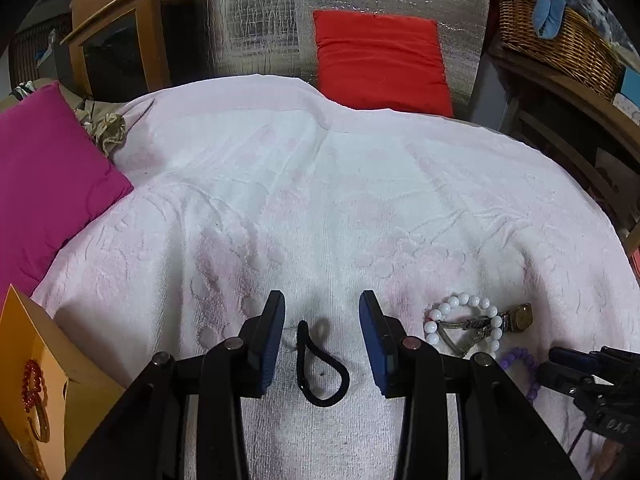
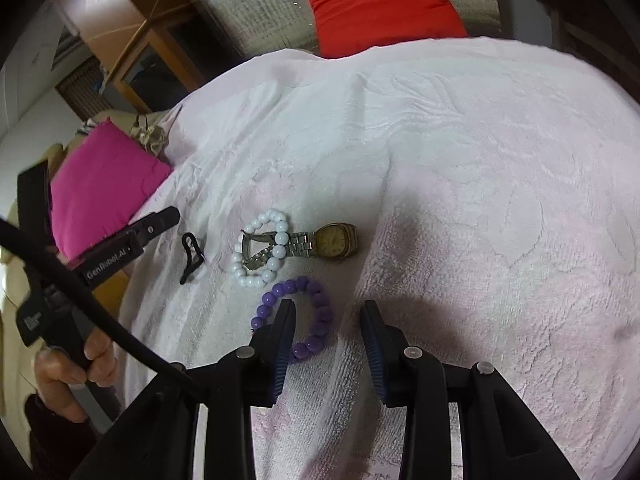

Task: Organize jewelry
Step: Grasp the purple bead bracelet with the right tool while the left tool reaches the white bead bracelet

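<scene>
A black hair tie lies on the white towel between the open jaws of my left gripper. To its right lie a white bead bracelet, a gold wristwatch threaded through it, and a purple bead bracelet. In the right wrist view my right gripper is open and empty, its left finger over the purple bracelet. The white bracelet, watch and hair tie lie beyond.
An orange box at the left holds a red bead bracelet and a gold bangle. A magenta cushion lies at the left, a red cushion at the back, a wicker basket on a shelf at the right.
</scene>
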Available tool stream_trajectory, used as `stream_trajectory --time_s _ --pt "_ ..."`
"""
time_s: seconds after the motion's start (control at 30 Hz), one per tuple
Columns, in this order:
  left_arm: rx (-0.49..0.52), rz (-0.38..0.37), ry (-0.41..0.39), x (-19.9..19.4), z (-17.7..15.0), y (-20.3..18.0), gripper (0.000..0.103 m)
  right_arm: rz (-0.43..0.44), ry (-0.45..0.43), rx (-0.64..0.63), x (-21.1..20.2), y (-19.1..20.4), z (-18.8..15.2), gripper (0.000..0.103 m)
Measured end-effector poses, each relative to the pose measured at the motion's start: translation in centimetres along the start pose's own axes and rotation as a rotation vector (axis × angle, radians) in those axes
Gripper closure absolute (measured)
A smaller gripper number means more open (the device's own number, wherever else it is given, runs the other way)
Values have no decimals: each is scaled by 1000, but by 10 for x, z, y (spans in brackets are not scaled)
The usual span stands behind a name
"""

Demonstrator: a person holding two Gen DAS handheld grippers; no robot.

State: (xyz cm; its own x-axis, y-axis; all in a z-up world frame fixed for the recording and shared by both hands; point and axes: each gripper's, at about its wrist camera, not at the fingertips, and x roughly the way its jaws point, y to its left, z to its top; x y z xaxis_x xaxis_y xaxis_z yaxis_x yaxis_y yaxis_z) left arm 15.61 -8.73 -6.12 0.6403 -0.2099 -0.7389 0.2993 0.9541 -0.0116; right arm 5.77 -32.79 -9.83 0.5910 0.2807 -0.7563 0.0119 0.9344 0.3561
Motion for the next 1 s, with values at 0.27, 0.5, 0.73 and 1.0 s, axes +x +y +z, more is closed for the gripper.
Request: stream_trajectory --time_s 0.27,0.5,0.73,1.0 --pt "10 2 -2 -3 0 -1 64 -216 -28 -272 12 33 -14 69" --pt "9 16 -10 -5 0 4 64 -288 -57 -392 7 43 -20 70" --pt "1 17 -13 -6 1 9 64 -204 -133 -395 -11 49 -14 70" --pt "3 -13 -14 -10 0 14 64 -215 -48 -358 18 39 -10 75"
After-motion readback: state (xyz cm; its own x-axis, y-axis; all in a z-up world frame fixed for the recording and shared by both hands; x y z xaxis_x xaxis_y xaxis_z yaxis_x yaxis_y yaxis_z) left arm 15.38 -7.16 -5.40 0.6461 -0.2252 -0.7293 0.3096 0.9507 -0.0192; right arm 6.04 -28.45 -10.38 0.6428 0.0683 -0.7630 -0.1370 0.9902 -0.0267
